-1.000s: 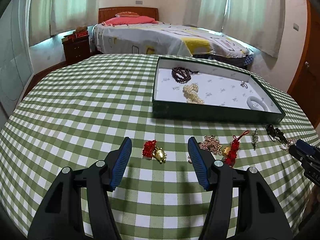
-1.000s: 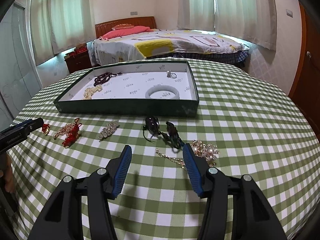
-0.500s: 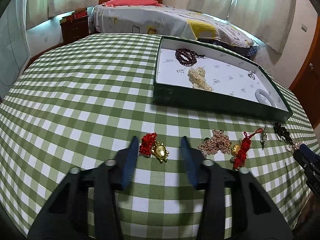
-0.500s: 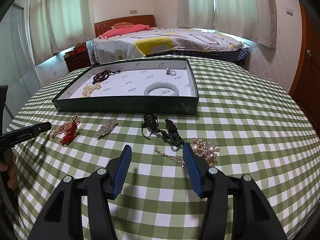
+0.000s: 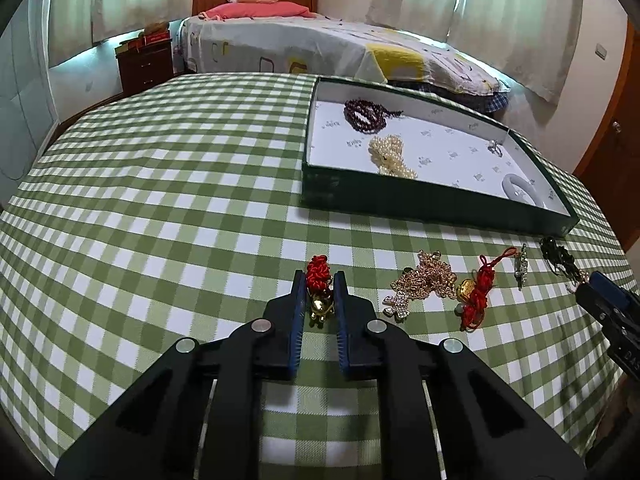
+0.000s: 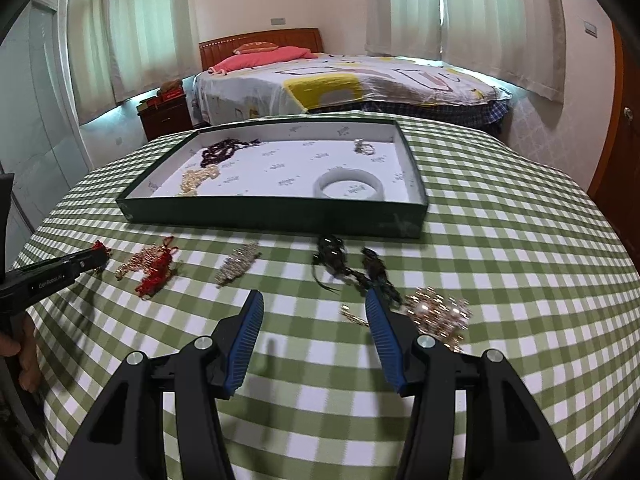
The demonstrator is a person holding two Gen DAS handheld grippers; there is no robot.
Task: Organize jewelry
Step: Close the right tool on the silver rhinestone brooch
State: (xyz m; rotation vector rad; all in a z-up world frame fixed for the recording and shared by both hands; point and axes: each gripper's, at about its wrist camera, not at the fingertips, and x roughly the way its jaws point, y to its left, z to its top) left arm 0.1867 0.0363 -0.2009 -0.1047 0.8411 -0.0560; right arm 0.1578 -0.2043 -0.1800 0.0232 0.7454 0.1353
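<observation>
Left wrist view. A round table under a green-and-white checked tablecloth (image 5: 160, 200) fills the foreground; behind it stand a bed (image 5: 320, 52) with a wooden headboard, a dark nightstand (image 5: 144, 64) and curtained windows. A dark green tray (image 5: 420, 204) with a white lining sits on the far right of the cloth and holds a dark bead strand (image 5: 366, 114), a pearl strand (image 5: 390, 156), a ring (image 5: 495, 147) and a white bangle (image 5: 522, 192). The left gripper (image 5: 319, 286) has just been closing; its blue pads now stand narrow, pressed on the gold charm with red knot (image 5: 319, 288), whose knot pokes out past the fingertips. To its right on the cloth lie a gold chain bundle (image 5: 424, 280), a red-corded gold pendant (image 5: 474, 292), a slim rhinestone piece (image 5: 521, 266) and a dark beaded piece (image 5: 558, 256).

Right wrist view. The same cloth, tray (image 6: 272, 214) and bedroom appear from the other side. The right gripper (image 6: 314, 308) hangs over the cloth with jaws parted and nothing between the pads. The dark beaded piece (image 6: 348, 266) lies just beyond the right pad; a pearl-and-gold brooch (image 6: 438, 312) lies just right of it. The left gripper (image 6: 96, 254) enters at the left edge, the red knot at its tip.
</observation>
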